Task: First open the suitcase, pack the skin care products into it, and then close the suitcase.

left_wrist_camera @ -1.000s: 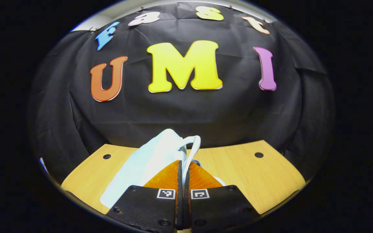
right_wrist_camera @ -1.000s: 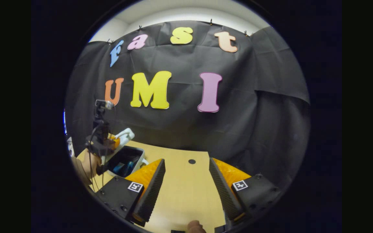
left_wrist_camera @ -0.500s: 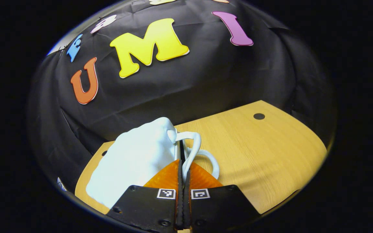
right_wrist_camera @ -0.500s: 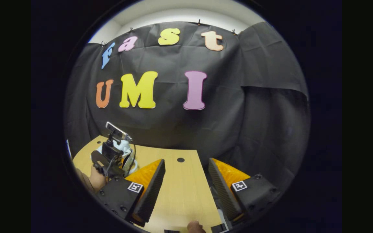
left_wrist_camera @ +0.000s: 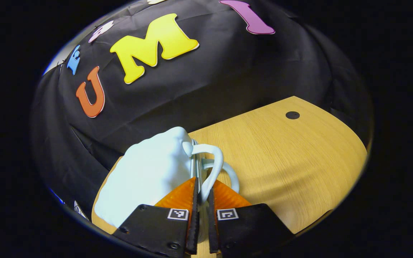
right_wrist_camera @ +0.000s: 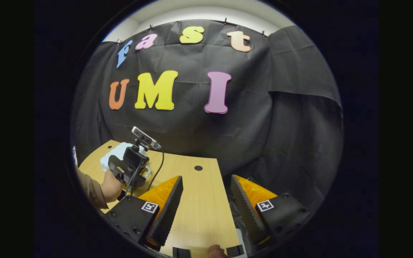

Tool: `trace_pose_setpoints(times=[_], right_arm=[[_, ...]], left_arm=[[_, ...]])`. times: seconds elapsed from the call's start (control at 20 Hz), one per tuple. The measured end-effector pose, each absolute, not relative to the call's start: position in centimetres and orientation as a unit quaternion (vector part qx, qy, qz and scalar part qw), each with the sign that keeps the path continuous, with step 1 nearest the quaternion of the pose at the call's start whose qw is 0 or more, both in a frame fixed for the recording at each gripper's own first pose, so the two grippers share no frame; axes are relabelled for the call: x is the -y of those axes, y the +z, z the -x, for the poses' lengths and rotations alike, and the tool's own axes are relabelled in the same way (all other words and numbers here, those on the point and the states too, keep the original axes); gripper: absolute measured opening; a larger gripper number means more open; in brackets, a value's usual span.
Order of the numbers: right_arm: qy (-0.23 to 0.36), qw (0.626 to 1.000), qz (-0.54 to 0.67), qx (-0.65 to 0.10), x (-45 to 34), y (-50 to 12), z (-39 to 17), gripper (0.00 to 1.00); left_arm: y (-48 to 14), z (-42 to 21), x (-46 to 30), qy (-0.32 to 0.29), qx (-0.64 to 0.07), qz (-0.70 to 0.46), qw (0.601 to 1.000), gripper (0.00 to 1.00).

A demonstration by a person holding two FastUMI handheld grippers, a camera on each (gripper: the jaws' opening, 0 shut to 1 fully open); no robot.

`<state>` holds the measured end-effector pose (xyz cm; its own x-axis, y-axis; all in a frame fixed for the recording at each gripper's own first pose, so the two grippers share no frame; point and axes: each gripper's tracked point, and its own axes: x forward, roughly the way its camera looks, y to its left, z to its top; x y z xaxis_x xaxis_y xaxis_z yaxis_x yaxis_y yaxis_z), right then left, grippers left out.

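The white suitcase point(left_wrist_camera: 149, 175) lies closed on the wooden table point(left_wrist_camera: 281, 154), its lid down on the lower shell. Its looped handle point(left_wrist_camera: 213, 161) runs back between the fingers of my left gripper point(left_wrist_camera: 202, 190), which stand slightly parted around it, so I call this gripper open. In the right gripper view the suitcase point(right_wrist_camera: 115, 154) sits at the table's far left behind a hand point(right_wrist_camera: 111, 186) holding the other gripper. My right gripper point(right_wrist_camera: 206, 200) hangs wide open over bare table with nothing between its fingers. No skin care products are in sight.
The table point(right_wrist_camera: 199, 215) has a small dark hole point(left_wrist_camera: 292, 115) near its back edge. The black cloth wall stands close behind the table. A sleeve point(right_wrist_camera: 88, 186) shows at the left of the right gripper view.
The lid came down from raised to closed, led by my left gripper. Its fingers, tight on the handle before, have now parted a little. The right gripper stayed open and barely moved.
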<state>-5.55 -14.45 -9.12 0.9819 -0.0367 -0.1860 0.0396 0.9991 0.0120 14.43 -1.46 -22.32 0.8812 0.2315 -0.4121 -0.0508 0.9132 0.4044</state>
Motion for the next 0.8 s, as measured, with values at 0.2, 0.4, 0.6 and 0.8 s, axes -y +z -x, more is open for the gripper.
trace_pose_setpoints(times=[0.2,0.4,0.6,0.8], right_arm=[[-0.018,0.996,0.006,-0.090,14.1,-8.4,5.7,0.81],[-0.020,0.997,0.010,-0.078,12.0,-7.1,5.6,0.81],[-0.016,0.997,0.002,-0.072,7.3,-5.6,4.7,0.81],[0.007,0.998,-0.008,-0.063,1.2,-4.2,4.4,0.81]], left_arm=[[-20.6,-13.6,2.7,0.054,-0.216,-0.147,0.964,0.46],[-14.1,-11.1,3.0,0.046,-0.153,-0.103,0.982,0.98],[-8.0,-5.8,0.3,0.041,-0.117,-0.069,0.990,0.99],[-3.2,-0.2,-4.3,0.067,-0.079,-0.051,0.993,0.99]])
